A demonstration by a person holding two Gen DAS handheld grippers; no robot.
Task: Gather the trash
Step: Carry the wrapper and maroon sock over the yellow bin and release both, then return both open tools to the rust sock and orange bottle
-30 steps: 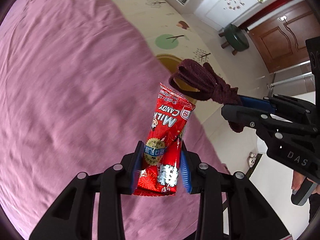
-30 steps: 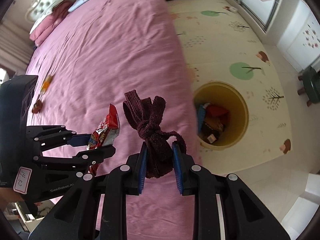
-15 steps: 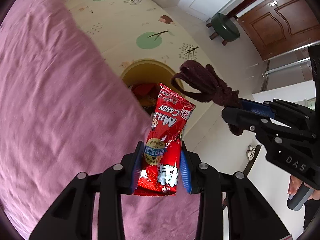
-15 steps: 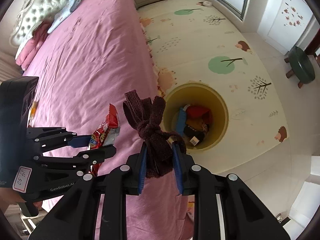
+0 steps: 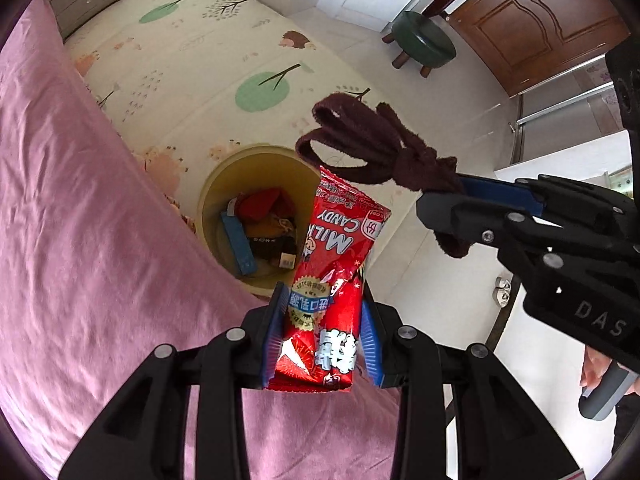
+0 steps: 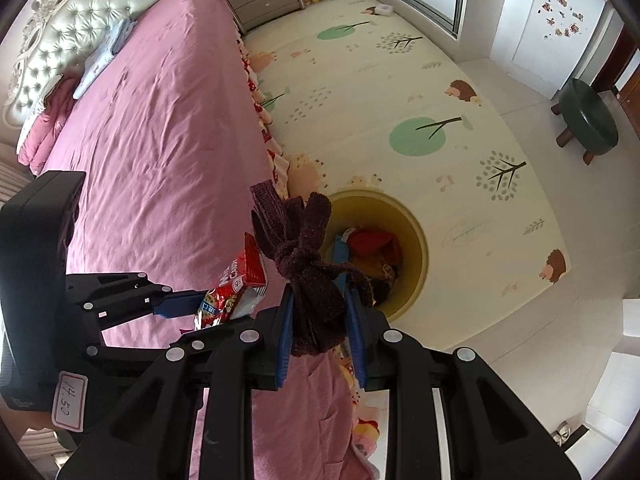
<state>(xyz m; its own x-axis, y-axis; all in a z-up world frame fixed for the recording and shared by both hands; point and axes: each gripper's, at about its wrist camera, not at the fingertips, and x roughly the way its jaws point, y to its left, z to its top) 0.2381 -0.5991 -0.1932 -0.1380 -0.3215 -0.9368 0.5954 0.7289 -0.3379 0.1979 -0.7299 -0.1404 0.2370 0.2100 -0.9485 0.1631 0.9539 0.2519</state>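
Yellow bin now nearer; jaws still clamp candy wrapper and knotted cloth.

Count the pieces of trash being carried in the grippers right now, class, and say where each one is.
2. A red candy wrapper is clamped in the left gripper; a knotted maroon cloth strip is clamped in the right gripper.

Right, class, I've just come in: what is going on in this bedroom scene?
A person is clearing trash with a handheld gripper in each hand. The left gripper is shut on a red candy wrapper; the right gripper is shut on a knotted maroon cloth. Both hang near the edge of the pink bed, beside a yellow bin that already holds rubbish.
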